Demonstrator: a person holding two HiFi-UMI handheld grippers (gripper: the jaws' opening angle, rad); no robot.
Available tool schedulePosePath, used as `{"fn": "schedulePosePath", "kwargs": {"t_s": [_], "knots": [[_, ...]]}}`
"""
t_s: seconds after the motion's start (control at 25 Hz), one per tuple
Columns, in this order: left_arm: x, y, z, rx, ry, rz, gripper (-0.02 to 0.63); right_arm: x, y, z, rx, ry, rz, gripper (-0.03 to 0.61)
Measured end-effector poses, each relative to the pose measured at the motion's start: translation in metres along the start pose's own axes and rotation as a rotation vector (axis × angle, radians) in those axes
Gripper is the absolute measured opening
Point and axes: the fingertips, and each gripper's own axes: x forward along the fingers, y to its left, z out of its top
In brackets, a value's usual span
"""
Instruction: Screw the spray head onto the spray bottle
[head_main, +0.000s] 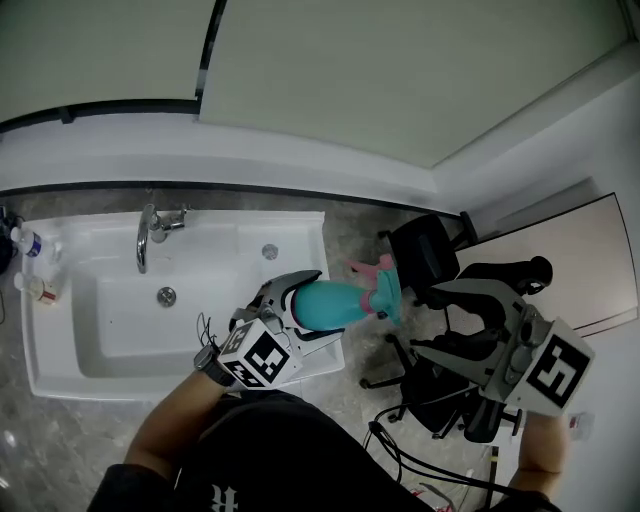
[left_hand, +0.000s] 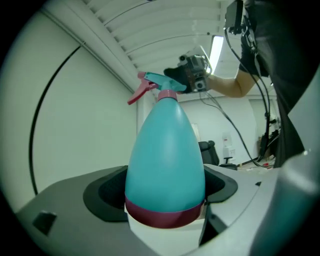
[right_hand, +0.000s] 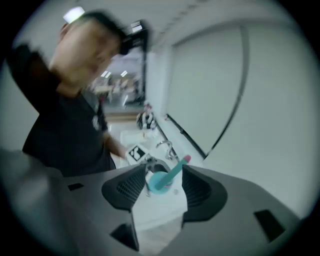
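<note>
My left gripper (head_main: 300, 302) is shut on the body of a teal spray bottle (head_main: 335, 303) and holds it lying level, neck toward the right. The teal spray head (head_main: 382, 286) with its pink trigger sits on the bottle's neck. In the left gripper view the bottle (left_hand: 165, 160) fills the gap between the jaws, with the spray head (left_hand: 161, 89) at its far end. My right gripper (head_main: 437, 320) stands open a short way right of the spray head, apart from it. In the right gripper view the spray head (right_hand: 165, 179) shows end-on beyond the open jaws.
A white sink (head_main: 60, 350) with a chrome faucet (head_main: 148, 232) lies below the left gripper. Small bottles (head_main: 30, 243) stand at its left edge. A black office chair (head_main: 425, 255) and cables (head_main: 400, 455) sit on the floor under the right gripper.
</note>
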Motion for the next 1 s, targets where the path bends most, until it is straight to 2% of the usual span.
{"fn": "schedulePosePath", "kwargs": {"t_s": [0.08,0.12,0.16,0.28,0.44,0.56,0.72,0.76,0.8,0.88,1.0], "knots": [[-0.001,-0.009,-0.003,0.005,0.004,-0.096,0.419,0.002,0.009,-0.005,-0.494,0.173,-0.073,0.206],[-0.002,-0.013,-0.004,0.013,0.011,-0.141,0.419,0.008,0.015,-0.007,-0.688,0.24,-0.072,0.206],[-0.003,-0.017,-0.005,0.022,0.018,-0.181,0.419,0.013,0.022,-0.008,-0.823,0.289,-0.048,0.206],[-0.008,-0.03,-0.003,0.03,0.017,-0.297,0.419,0.02,0.032,-0.014,-1.041,0.411,0.048,0.206],[-0.018,-0.046,0.0,0.019,0.035,-0.422,0.419,0.035,0.042,-0.03,-1.23,0.539,0.177,0.206],[-0.02,-0.054,0.003,0.019,0.034,-0.464,0.419,0.05,0.051,-0.038,-1.278,0.559,0.239,0.206],[-0.021,-0.055,0.012,-0.016,-0.021,-0.478,0.419,0.061,0.059,-0.043,-1.247,0.56,0.297,0.204],[-0.022,-0.053,0.012,-0.017,-0.018,-0.468,0.419,0.063,0.057,-0.043,-1.226,0.568,0.299,0.161],[-0.022,-0.049,0.011,-0.015,-0.008,-0.45,0.419,0.065,0.054,-0.043,-1.193,0.582,0.299,0.137],[-0.02,-0.041,0.007,0.0,0.024,-0.391,0.419,0.067,0.046,-0.047,-1.089,0.623,0.301,0.135],[-0.015,-0.025,0.0,0.017,0.086,-0.238,0.419,0.073,0.027,-0.055,-0.833,0.676,0.262,0.135]]}}
